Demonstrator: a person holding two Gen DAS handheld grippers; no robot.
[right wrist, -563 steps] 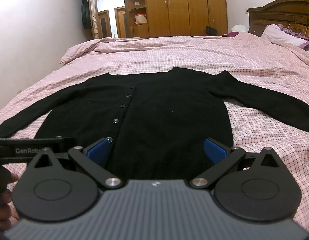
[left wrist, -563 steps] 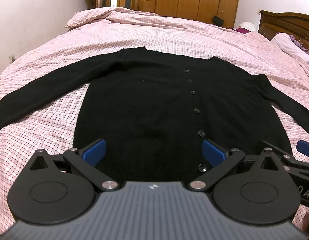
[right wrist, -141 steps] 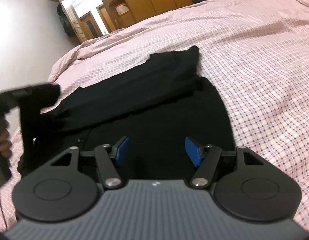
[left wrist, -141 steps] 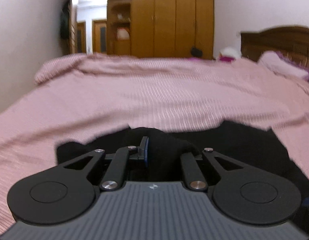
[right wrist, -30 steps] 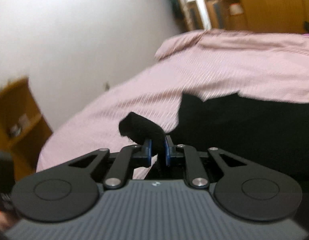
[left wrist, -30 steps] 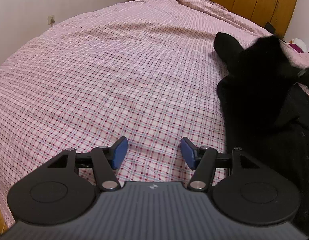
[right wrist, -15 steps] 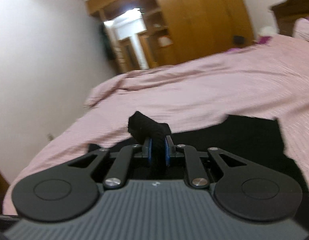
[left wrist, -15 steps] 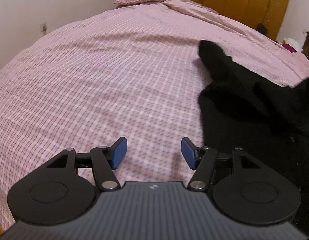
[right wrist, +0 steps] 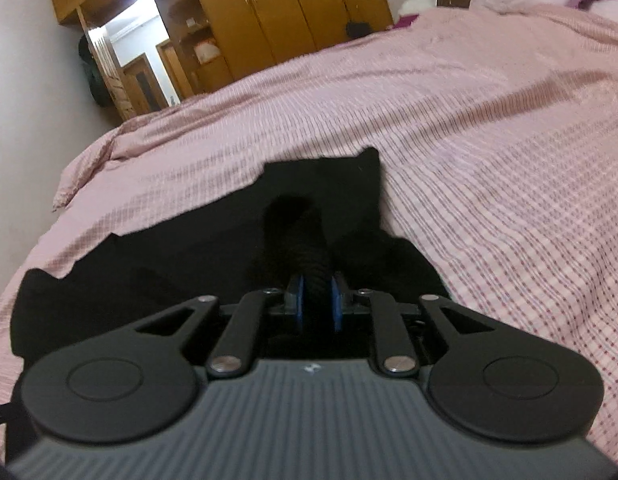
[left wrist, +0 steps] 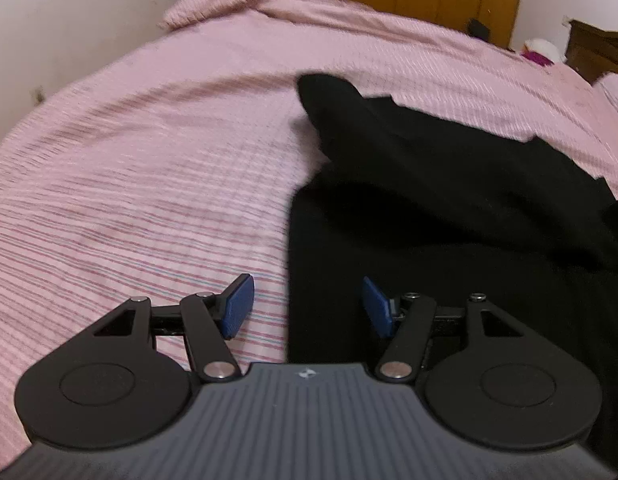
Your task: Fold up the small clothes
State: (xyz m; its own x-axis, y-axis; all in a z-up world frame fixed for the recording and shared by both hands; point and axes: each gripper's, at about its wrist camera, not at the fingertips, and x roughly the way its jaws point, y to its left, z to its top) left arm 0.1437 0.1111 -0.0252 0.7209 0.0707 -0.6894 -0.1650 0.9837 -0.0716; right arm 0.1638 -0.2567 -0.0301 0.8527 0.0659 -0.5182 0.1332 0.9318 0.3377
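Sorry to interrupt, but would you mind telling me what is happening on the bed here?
A person with a gripping tool in each hand is folding a black cardigan on a bed covered by a pink checked bedspread. The right tool is shut on a bunched piece of the cardigan, which looks like a sleeve, and holds it above the body of the garment. The left tool is open and empty, sitting at the garment's left edge, one fingertip over the bedspread, the other over black fabric.

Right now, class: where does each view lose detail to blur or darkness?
Left wrist view: bedspread checks smear into streaks; cardigan is featureless black. Right wrist view: far bedspread and wardrobe soft, doorway glaring, gripped fabric barely distinguishable.
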